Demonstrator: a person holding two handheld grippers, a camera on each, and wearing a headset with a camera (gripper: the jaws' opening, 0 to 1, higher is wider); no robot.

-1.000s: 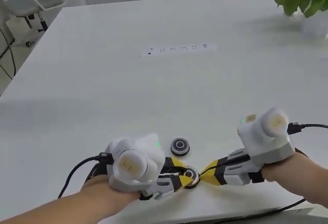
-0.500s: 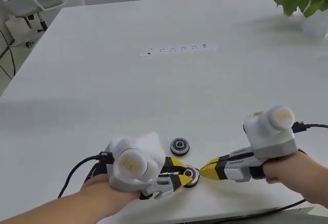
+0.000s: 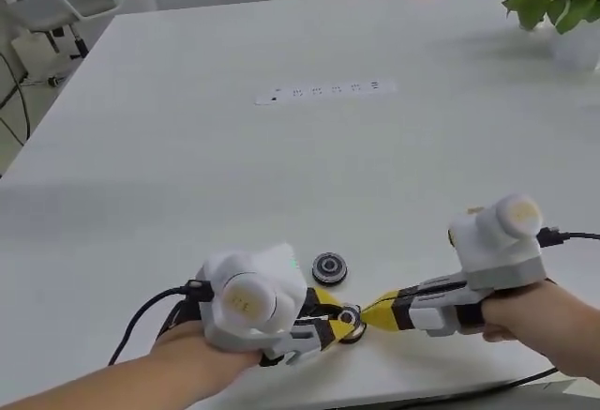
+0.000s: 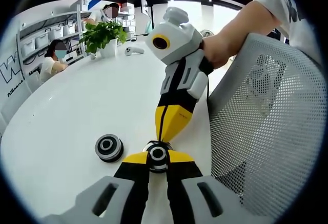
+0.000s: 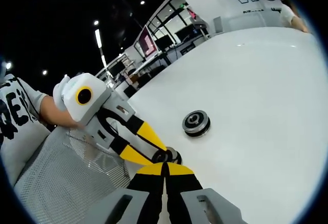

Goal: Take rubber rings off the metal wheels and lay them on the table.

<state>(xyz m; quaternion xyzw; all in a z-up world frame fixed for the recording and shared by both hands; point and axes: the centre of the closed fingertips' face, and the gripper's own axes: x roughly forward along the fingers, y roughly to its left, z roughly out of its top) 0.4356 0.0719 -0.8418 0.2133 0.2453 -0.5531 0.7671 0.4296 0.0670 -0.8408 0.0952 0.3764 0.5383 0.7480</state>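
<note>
Left gripper view: you are clamping the left gripper [image 4: 157, 159] on a metal wheel [image 4: 157, 153], one yellow jaw on each side of it, with the wheel's flat face turned toward this camera and its axle line running roughly along the jaws. The right gripper [image 4: 164, 133] is coming in from directly opposite, its yellow tips touching or just beside the far rim of that wheel. Its jaws are reading as pressed together to a point. Whether they are pinching the lip of the dark rubber ring [image 4: 148, 149] cannot be told. Head view: the two grippers are meeting nose to nose at the near edge of the white table [image 3: 281, 175], left gripper [image 3: 337, 323] and right gripper [image 3: 368, 315] roughly in one line with the held wheel [image 3: 349, 317] between them. A second wheel [image 3: 329, 265] is lying flat on the table just beyond, apart from both grippers, with its ring on. Right gripper view: the held wheel [image 5: 169, 156] is sitting straight ahead of your closed tips, so the ring's plane is lying across your line of approach. Judgement: the right gripper is the one placed to peel. The next move is turning on catching the rim edge-on and pulling along the axle line, away from the left jaws. A sideways pull is likely to twist the wheel in its clamp.
</note>
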